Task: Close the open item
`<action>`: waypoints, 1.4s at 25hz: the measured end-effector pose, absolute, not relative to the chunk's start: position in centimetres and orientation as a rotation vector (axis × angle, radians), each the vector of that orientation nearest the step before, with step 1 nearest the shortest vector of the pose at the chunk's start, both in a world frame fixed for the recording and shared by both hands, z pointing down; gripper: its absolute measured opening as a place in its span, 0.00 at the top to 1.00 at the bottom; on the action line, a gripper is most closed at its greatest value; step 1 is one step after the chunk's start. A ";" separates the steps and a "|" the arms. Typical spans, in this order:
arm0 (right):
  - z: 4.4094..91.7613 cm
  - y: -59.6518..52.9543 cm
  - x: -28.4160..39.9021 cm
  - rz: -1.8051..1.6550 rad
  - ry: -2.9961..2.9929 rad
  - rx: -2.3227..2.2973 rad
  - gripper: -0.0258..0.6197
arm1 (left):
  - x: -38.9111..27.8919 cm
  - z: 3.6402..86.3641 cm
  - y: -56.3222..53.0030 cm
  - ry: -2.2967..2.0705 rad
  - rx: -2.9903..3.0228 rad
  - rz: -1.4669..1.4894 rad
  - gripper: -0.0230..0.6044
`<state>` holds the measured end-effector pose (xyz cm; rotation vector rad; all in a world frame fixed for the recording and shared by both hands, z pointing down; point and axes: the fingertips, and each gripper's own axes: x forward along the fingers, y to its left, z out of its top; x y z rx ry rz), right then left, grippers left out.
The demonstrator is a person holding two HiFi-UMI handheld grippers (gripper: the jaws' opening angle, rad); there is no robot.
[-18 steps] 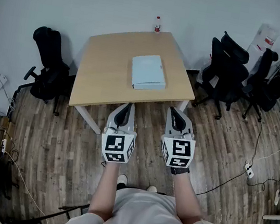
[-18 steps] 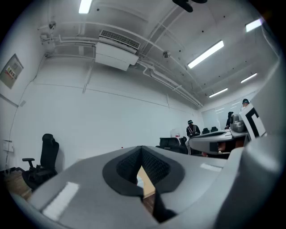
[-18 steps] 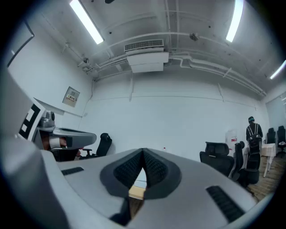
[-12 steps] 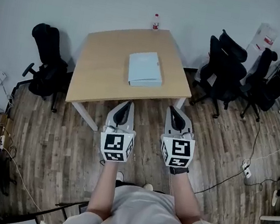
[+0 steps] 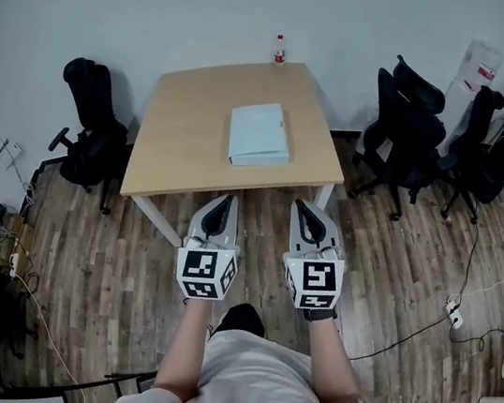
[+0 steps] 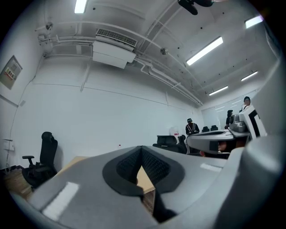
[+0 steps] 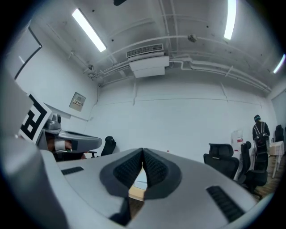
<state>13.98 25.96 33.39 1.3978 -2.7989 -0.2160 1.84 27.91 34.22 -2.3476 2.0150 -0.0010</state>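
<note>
Where the light wooden rectangular table (image 5: 185, 143) fills the upper centre of the head view, the pale blue, flat rectangular item (image 5: 260, 134) lies near its middle; whether it is open cannot be told from this height. Below the table's near edge, well apart from the item, the left gripper (image 5: 225, 203) and right gripper (image 5: 308, 212) are level and side by side over the wood-plank floor (image 5: 110, 259), each with jaws pressed together and nothing between them. A small red-capped bottle (image 5: 280, 48) stands at the table's far edge, one black office chair (image 5: 93, 128) at frame left, further black chairs (image 5: 417, 118) at right.
</note>
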 end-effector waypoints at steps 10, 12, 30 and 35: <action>36.1 19.0 12.0 -0.092 -2.797 1.380 0.94 | 0.3 36.2 20.6 2.028 -2.376 -0.004 0.95; 36.4 16.9 11.1 -0.082 -2.796 1.380 0.94 | -0.3 36.4 18.4 2.017 -2.384 -0.006 0.95; 37.0 -3.7 1.3 -0.001 -2.699 1.431 0.94 | -9.5 36.7 -3.5 1.945 -2.502 0.009 0.95; 38.1 -8.4 -1.6 0.032 -2.691 1.443 0.94 | -11.9 37.7 -8.5 1.918 -2.532 -0.013 0.95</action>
